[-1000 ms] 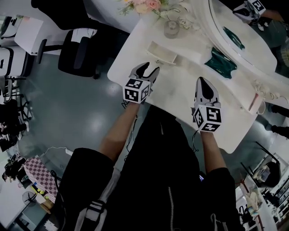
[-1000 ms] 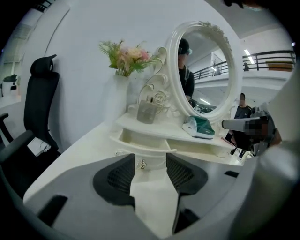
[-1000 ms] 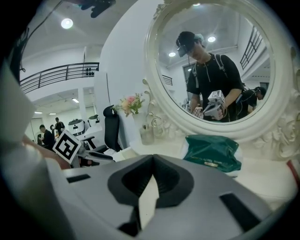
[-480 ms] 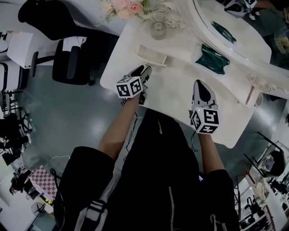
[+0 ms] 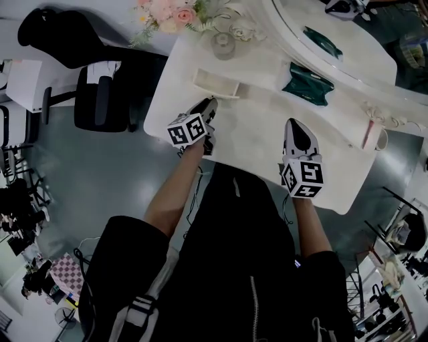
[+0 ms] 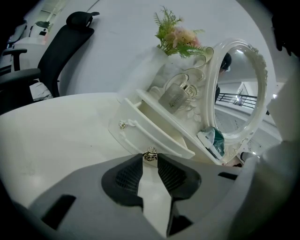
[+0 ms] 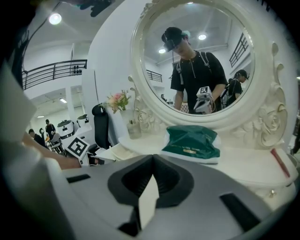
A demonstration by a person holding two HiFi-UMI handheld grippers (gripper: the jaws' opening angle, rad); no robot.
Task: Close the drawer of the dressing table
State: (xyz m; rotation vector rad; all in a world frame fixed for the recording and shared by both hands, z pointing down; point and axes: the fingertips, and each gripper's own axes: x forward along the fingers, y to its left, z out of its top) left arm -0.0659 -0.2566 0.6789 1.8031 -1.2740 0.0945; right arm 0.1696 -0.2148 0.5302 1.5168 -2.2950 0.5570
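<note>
A small white drawer stands pulled out on the white dressing table. In the left gripper view its front faces me, with one metal knob at the left and another knob at my jaw tips. My left gripper has just been closing, and its tips now pinch that knob; the head view shows this gripper at the drawer's front. My right gripper hovers over the tabletop to the right, shut, holding nothing.
An oval mirror rises at the table's back, with a green pouch below it. Flowers and a glass bottle stand behind the drawer. A black office chair sits left of the table.
The left gripper has rolled, dropped to the drawer front and narrowed its jaws from wide open onto the knob. The right gripper has shifted only slightly.
</note>
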